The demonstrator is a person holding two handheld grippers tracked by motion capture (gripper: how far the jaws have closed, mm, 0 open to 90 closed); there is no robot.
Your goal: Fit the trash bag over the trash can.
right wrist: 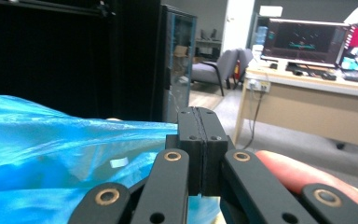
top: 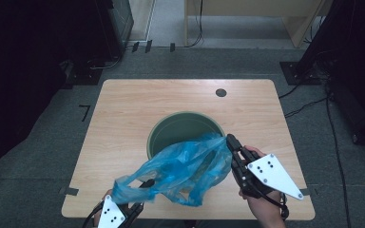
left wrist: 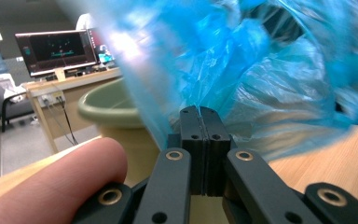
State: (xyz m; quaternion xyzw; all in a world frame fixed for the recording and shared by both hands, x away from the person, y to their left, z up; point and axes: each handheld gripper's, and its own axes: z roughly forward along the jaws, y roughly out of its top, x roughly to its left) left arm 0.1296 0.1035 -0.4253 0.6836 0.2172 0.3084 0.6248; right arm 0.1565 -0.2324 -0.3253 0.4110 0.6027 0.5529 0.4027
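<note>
High view: both hand-held grippers (top: 148,183) (top: 229,138) pinch the blue bag (top: 185,166) stretched over the green bin (top: 159,130).

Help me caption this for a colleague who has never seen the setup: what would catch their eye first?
The bright blue plastic bag stands out first, stretched across the near edge of the wooden table between the left claw and the right claw, both shut on its film. Just behind it, near the table's middle, sits a round green bin, its open mouth partly draped by the bag.
</note>
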